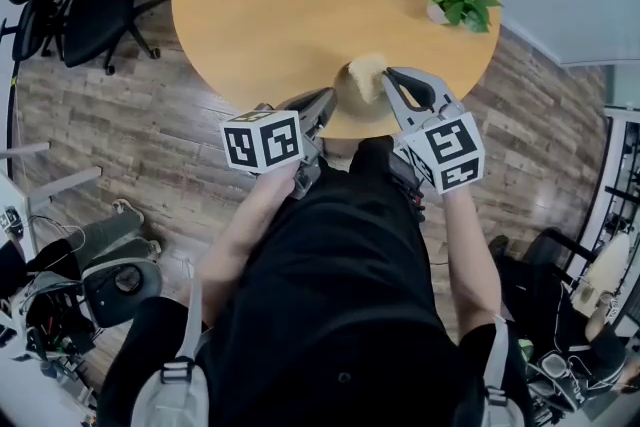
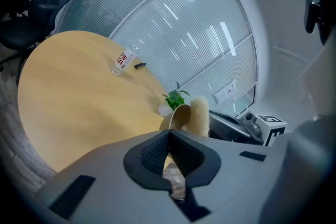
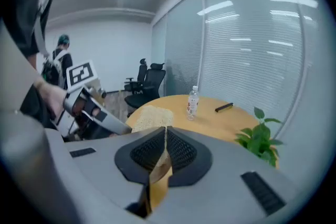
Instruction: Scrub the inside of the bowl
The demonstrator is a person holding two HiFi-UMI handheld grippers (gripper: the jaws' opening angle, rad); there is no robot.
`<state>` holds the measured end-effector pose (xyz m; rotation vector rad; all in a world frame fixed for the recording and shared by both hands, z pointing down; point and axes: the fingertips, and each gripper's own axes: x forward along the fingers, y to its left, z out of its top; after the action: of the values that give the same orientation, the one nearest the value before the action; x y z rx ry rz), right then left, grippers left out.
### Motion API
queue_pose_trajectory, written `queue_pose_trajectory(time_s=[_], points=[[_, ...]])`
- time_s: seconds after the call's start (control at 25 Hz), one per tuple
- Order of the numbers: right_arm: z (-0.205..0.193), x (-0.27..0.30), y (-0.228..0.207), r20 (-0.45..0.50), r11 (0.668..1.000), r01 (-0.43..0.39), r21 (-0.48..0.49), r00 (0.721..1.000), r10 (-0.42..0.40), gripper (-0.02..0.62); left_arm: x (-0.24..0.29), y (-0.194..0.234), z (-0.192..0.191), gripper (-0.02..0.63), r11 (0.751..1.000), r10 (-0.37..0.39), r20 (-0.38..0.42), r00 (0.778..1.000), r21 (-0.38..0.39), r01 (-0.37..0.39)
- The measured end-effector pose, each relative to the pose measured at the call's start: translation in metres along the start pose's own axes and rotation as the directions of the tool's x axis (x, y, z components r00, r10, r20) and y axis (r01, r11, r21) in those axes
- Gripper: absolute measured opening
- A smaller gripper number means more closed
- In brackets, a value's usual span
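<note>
1. The round table [image 1: 250, 15] is in front of you, and the bowl [image 1: 358, 111] is at its near edge.
2. Your left gripper [image 1: 326, 99] is clamped on the bowl's rim.
3. Your right gripper [image 1: 392, 81] pinches the pale sponge [image 1: 367, 73], which rests against the bowl.

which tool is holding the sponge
The right tool, shut on the pale yellow sponge. The left tool is instead shut on the rim of the tan bowl.
</note>
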<state>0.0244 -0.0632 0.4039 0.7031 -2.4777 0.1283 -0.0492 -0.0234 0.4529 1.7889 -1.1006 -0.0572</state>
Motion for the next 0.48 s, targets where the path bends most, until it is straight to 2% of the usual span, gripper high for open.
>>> queue_pose_trajectory(time_s=[0.08, 0.16, 0.48], points=[[0.0, -0.008, -0.012, 0.043, 0.99, 0.002, 0.144, 0.999, -0.008, 0.026, 0.004, 0.003, -0.001, 0.014, 1.0, 0.003, -0.01, 1.0, -0.021, -0.003], [-0.003, -0.017, -0.022, 0.073, 0.971, 0.006, 0.24, 0.997, -0.025, 0.026, 0.009, 0.007, -0.005, 0.014, 0.999, 0.008, -0.02, 1.0, -0.045, -0.009], [-0.035, -0.046, -0.042, 0.087, 0.9, 0.049, 0.433, 0.992, -0.096, 0.026, 0.032, 0.02, -0.022, 0.014, 0.986, 0.002, -0.062, 0.998, -0.168, -0.012]])
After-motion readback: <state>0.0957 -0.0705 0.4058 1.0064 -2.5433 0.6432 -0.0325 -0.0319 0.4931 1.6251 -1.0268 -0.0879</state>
